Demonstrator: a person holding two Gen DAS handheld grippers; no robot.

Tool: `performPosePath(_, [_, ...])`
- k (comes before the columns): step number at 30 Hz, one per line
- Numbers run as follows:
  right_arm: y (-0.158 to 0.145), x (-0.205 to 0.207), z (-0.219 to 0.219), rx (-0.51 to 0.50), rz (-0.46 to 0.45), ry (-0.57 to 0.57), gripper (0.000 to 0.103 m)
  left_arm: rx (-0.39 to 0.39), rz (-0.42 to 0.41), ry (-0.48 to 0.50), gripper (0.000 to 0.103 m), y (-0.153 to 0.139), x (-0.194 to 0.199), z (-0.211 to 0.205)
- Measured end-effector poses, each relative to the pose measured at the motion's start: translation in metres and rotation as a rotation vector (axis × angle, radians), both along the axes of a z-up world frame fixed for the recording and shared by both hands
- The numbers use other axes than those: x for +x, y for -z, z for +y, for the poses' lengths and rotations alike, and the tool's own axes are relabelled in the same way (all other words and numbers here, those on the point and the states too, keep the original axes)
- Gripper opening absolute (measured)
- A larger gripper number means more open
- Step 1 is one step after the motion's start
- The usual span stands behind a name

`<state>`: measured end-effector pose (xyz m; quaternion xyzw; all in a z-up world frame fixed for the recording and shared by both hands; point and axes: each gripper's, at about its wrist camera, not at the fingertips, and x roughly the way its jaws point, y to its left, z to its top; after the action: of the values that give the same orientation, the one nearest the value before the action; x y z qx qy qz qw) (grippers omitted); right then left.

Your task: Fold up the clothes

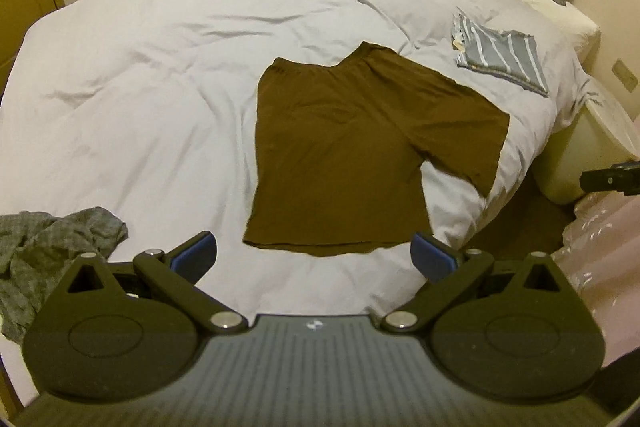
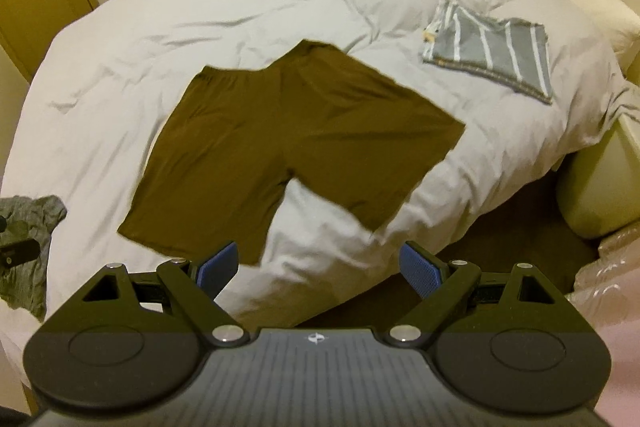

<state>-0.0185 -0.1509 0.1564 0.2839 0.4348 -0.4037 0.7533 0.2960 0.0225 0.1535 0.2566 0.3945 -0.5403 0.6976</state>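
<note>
A crumpled grey garment (image 1: 52, 251) sits in a heap to the left of the brown shorts (image 1: 352, 151), near the bed's edge and untouched. The shorts themselves lie spread flat in the middle of the white duvet (image 1: 160, 67), waistband away from the person, both legs pointing toward the near edge. Further right, beyond the shorts' right leg, a grey striped piece (image 1: 500, 55) rests already folded.

The left gripper (image 1: 314, 259) hangs above the hem of the shorts' left leg, its jaws spread wide with nothing between them. The right gripper (image 2: 320, 269) hangs over the bare duvet between the two legs, its jaws just as wide and also empty. Neither touches the cloth.

It looks as if the shorts have been laid out and the fold itself is not yet begun. The next move probably calls for each gripper to come down on a hem or side edge, pinch the fabric, and carry one half over the other, so the legs stack
</note>
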Motion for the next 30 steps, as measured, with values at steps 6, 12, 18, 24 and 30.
performPosePath(6, [0.001, 0.015, 0.019, -0.001, 0.009, 0.007, 0.089, -0.027, -0.032, 0.037, 0.102, -0.006, 0.005, 0.004])
performPosePath(12, [-0.003, 0.019, 0.018, -0.017, 0.023, 0.002, 0.089, -0.037, -0.037, 0.036, 0.102, -0.006, 0.001, -0.003])
performPosePath(18, [-0.002, 0.011, 0.004, -0.018, 0.029, -0.008, 0.089, -0.021, -0.039, 0.018, 0.102, -0.003, -0.010, -0.016])
performPosePath(24, [0.005, -0.007, -0.021, 0.000, 0.025, -0.022, 0.089, -0.005, -0.049, -0.006, 0.102, -0.002, -0.035, -0.037])
performPosePath(30, [0.015, -0.030, -0.053, 0.022, 0.014, -0.043, 0.089, 0.015, -0.060, -0.020, 0.102, 0.000, -0.071, -0.066])
